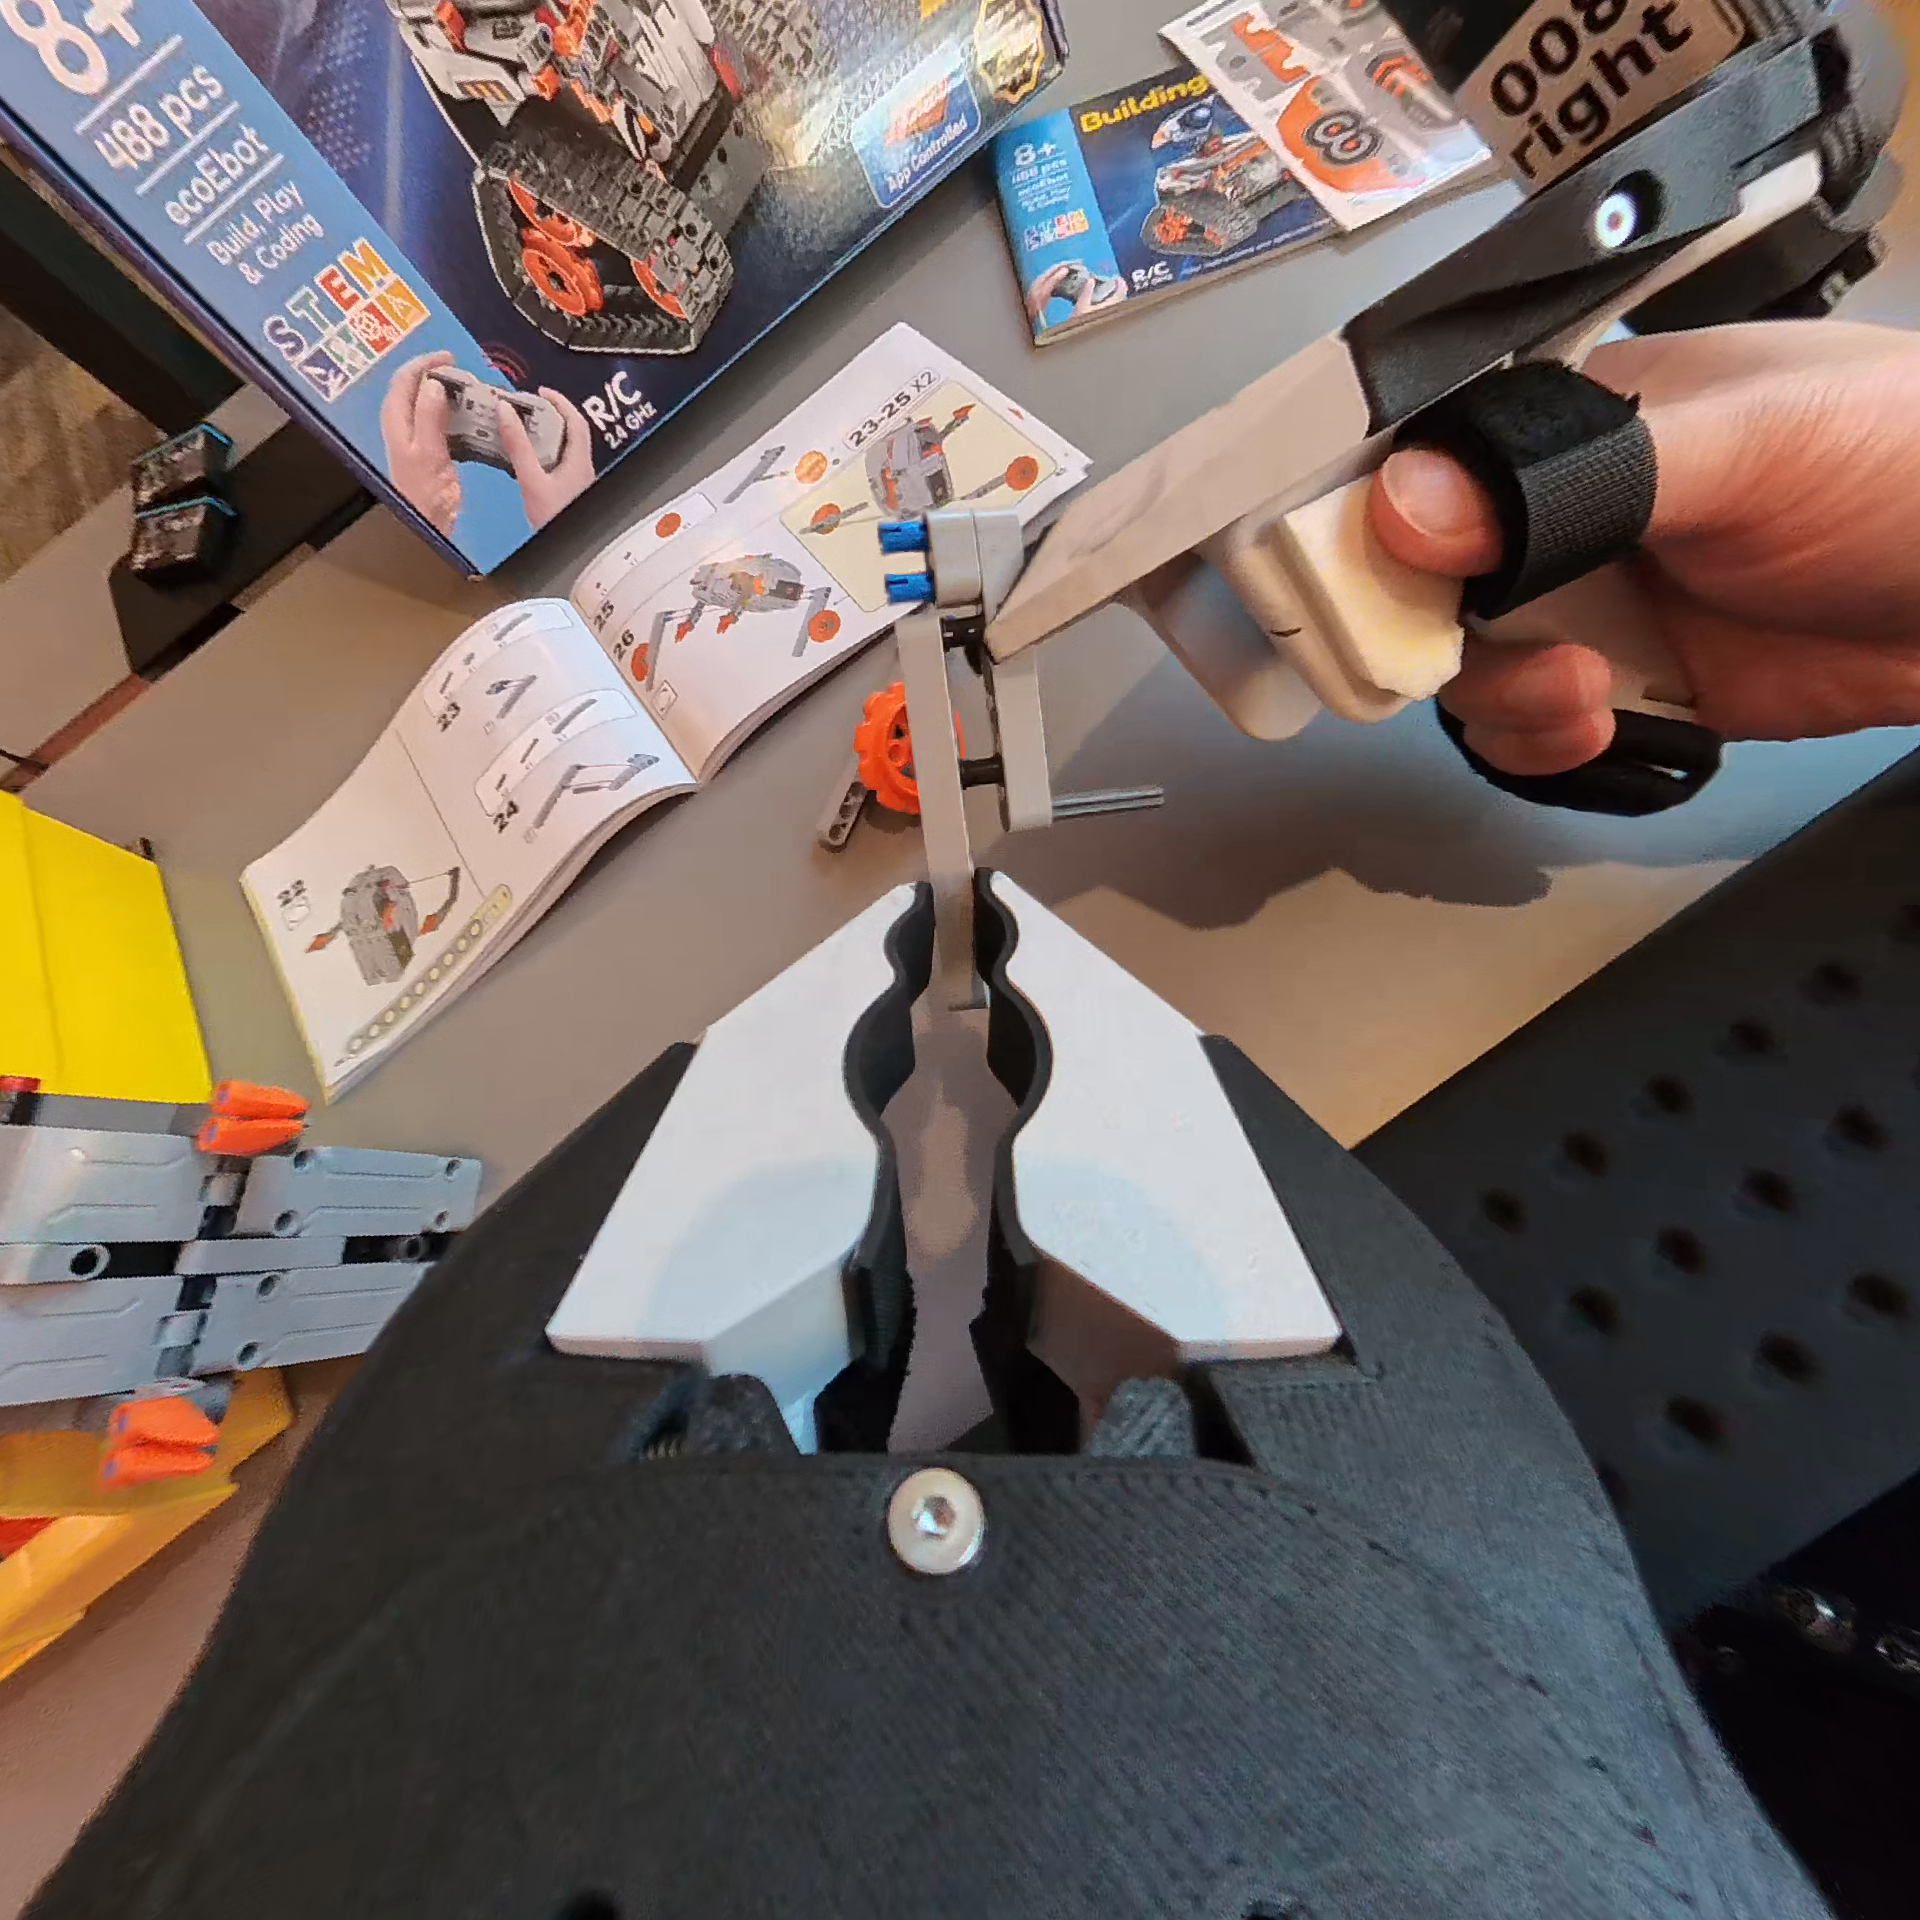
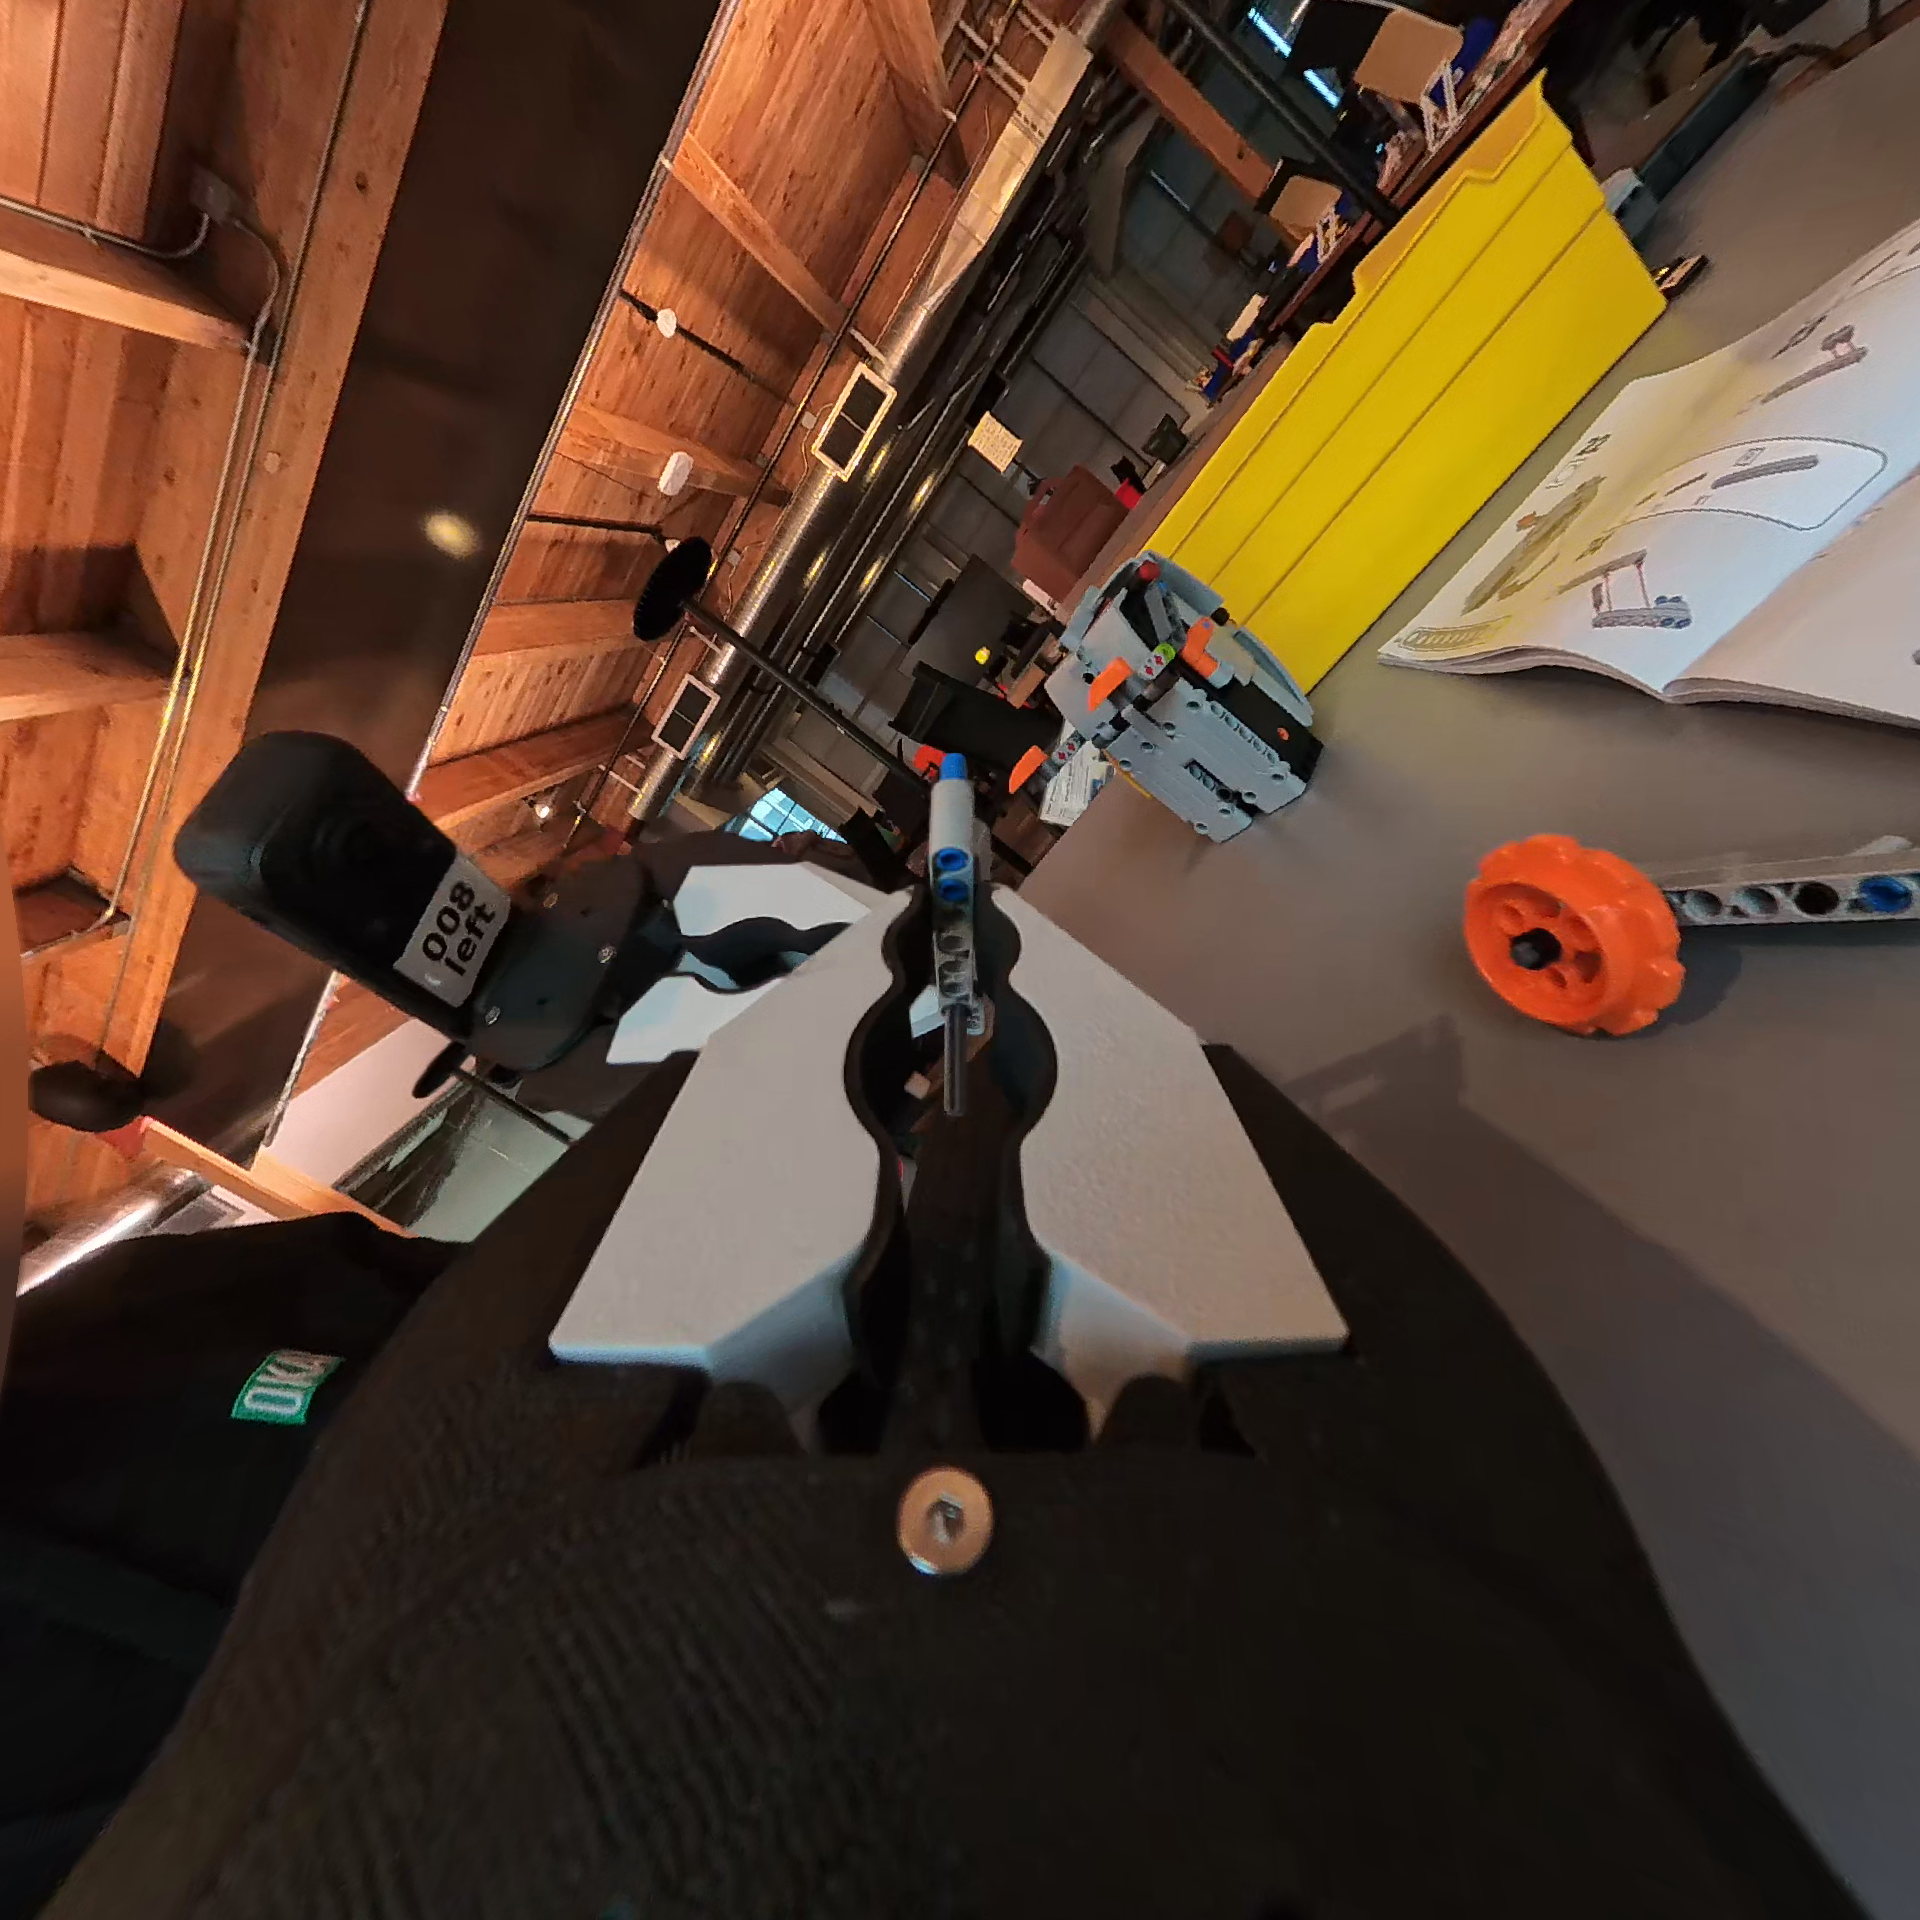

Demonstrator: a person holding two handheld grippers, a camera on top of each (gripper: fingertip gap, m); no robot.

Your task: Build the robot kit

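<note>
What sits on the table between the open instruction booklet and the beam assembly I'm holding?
In the left wrist view, an orange wheel on a short grey beam lies between the booklet and the held assembly.

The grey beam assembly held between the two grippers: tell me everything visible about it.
The grey beam assembly looks like plastic: two long pale grey beams side by side, joined by black pins, with two blue pins at its top and a dark grey axle sticking out near its lower end. It stands roughly upright above the table, touching nothing there. The left gripper clamps one beam's bottom end; the right gripper pinches the assembly higher up from the side.
</note>
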